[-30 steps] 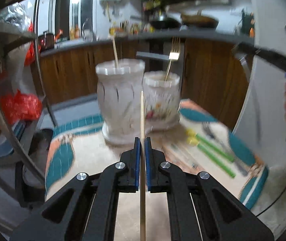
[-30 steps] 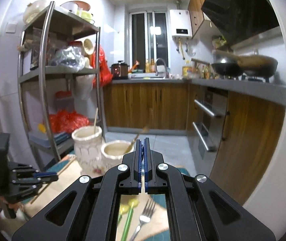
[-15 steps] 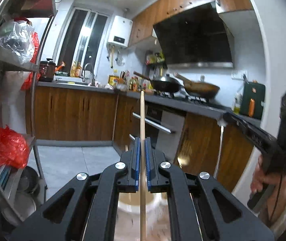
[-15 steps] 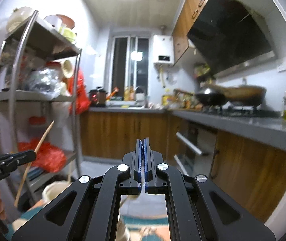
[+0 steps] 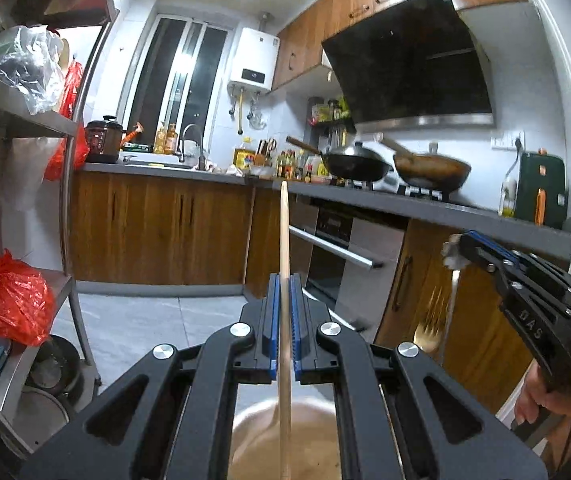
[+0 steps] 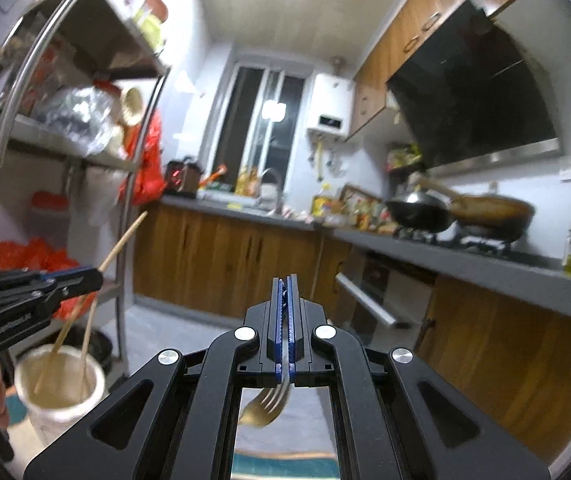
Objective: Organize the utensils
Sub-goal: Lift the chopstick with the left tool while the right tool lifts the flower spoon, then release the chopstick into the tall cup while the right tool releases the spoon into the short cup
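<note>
My left gripper is shut on a wooden chopstick that stands upright; its lower end dips into a white ceramic holder right below. From the right wrist view the same gripper holds the chopstick over the holder, where a second chopstick stands. My right gripper is shut on a fork, tines hanging down. From the left wrist view it hangs the fork to the right of the holder.
A metal shelf rack with red bags stands at left. Wooden kitchen cabinets, an oven and a stove with woks lie behind. A patterned mat lies below.
Both grippers tilted up from the table view toward the kitchen. The left lowered its chopstick into the holder. The right now hangs its fork tines down.
</note>
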A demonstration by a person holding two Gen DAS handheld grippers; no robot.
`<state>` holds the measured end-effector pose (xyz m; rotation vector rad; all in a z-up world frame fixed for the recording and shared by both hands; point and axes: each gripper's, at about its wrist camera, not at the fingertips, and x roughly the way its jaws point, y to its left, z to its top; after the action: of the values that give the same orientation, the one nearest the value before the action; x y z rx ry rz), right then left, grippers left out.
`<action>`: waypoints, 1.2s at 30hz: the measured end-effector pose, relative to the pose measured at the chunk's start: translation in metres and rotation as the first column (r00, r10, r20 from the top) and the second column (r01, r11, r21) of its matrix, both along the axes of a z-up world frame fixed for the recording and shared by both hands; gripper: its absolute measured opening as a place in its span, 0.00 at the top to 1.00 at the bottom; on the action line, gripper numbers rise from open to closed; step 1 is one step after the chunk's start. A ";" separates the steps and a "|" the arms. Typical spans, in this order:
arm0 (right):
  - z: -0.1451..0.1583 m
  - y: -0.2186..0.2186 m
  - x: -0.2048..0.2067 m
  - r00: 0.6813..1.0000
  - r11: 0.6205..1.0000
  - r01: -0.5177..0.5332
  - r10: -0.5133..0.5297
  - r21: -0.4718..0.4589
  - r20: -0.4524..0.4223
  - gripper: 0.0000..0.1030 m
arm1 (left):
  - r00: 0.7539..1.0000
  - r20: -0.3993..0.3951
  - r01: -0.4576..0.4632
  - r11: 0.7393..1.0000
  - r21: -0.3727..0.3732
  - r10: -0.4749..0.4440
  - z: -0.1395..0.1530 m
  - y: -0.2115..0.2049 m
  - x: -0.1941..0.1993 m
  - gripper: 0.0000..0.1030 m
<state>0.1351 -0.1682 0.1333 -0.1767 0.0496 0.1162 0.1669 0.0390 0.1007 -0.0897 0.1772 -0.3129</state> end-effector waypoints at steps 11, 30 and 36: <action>-0.028 0.000 0.011 0.986 0.997 -0.066 0.073 0.047 -0.149 0.97 | 0.998 -0.063 -0.003 0.997 0.079 0.008 -0.031 0.003 -0.020 0.95; -0.012 -0.034 -0.036 0.978 0.980 -0.091 0.121 0.175 -0.171 0.33 | 0.997 -0.056 -0.036 0.988 0.151 0.045 -0.015 0.012 -0.071 0.40; -0.009 -0.055 -0.061 0.972 0.970 -0.097 0.140 0.224 -0.187 0.08 | 0.996 -0.023 -0.082 0.987 0.135 0.086 -0.004 0.016 -0.104 0.05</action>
<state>0.0738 -0.2233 0.1243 0.0480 0.2285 0.2580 0.0632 0.0553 0.0966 0.0311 0.2219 -0.2154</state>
